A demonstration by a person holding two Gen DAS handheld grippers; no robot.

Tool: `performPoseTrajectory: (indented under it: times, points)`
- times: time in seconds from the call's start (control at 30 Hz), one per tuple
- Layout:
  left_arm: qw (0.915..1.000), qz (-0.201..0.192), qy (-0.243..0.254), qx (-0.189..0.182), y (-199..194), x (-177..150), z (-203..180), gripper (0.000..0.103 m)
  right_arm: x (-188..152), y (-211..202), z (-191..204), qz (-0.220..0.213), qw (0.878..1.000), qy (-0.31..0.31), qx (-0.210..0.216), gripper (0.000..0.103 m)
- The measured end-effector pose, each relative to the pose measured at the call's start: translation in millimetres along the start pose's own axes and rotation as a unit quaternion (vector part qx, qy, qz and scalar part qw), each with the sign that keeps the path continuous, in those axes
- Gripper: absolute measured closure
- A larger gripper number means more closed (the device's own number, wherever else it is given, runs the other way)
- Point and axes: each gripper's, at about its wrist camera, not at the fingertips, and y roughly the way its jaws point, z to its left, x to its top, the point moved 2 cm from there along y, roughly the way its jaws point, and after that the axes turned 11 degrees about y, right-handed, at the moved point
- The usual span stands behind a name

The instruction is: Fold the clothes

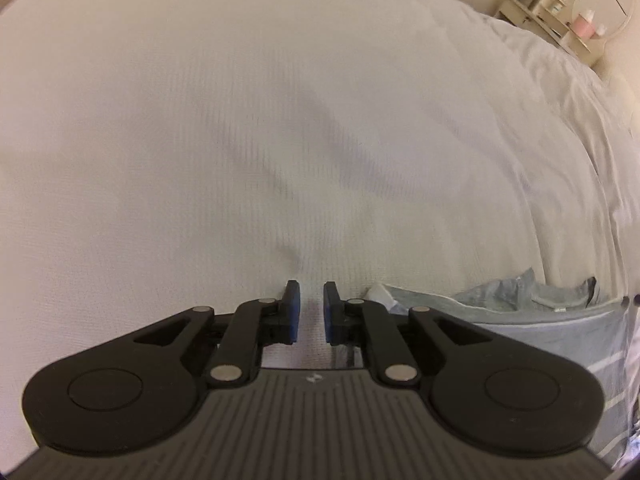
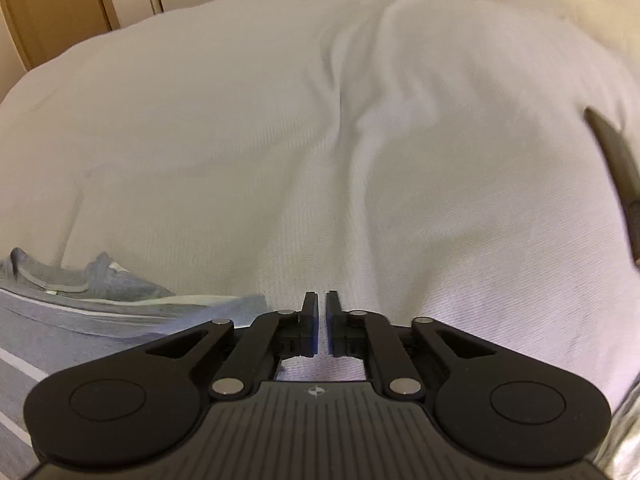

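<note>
A white bed [image 1: 280, 120] fills both views, and a grey shirt [image 2: 100, 308] is seen lying at its near edge between the grippers, collar up; whether it is spread or already folded cannot be told. The left gripper [image 1: 311, 308] is held slightly open and empty; the right gripper [image 2: 321, 320] is nearly closed, with nothing gripped.

My left gripper [image 1: 311, 310] hangs over the white ribbed bedspread [image 1: 280, 140], with the grey striped knit garment [image 1: 540, 320] lying on the spread just to its right. From my right gripper [image 2: 322, 322] that same garment [image 2: 80, 312] lies to the left. Behind the bed's far right corner stands a cream shelf unit with a round mirror [image 1: 560, 4].
</note>
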Motion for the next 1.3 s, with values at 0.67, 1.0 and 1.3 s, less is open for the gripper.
performPoseTrajectory:
  times: [0.67, 1.0, 1.3]
  points:
    - [0.9859, -0.04, 0.159, -0.032, 25, 24, -87, 0.095, -60, 25, 161, 0.077, 0.961, -0.2, 0.176, 0.084]
    - [0.9802, -0.039, 0.164, -0.104, 14, 2, -125, 0.094, -54, 17, 180, 0.03, 0.965, -0.177, 0.193, 0.082]
    - [0.9837, -0.031, 0.169, -0.051, 53, 7, -119, 0.097, -67, 37, 165, 0.048, 0.966, -0.198, 0.157, 0.079]
